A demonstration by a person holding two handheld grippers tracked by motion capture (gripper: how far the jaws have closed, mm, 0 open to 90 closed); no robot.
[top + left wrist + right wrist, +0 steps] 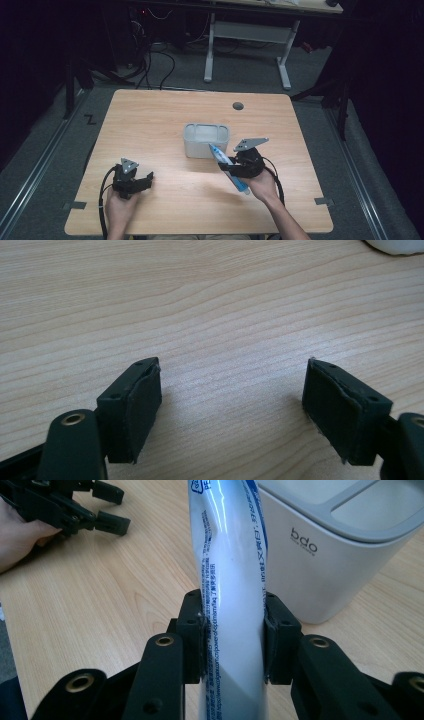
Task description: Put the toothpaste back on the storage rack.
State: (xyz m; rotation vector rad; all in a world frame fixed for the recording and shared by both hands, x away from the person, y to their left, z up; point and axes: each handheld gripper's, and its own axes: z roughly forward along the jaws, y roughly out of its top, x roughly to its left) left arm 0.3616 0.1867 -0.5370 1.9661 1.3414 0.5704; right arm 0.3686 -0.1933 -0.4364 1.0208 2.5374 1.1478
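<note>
Right gripper (234,640) clamped on toothpaste tube (232,580) | tube lifted, not yet placed in grey organizer (206,141) | left gripper (232,407) spread, empty

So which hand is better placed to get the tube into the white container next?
The right. Its claw is already shut on the tube, right beside the white container. The left claw is open with nothing in it, low over the table and farther off.
</note>
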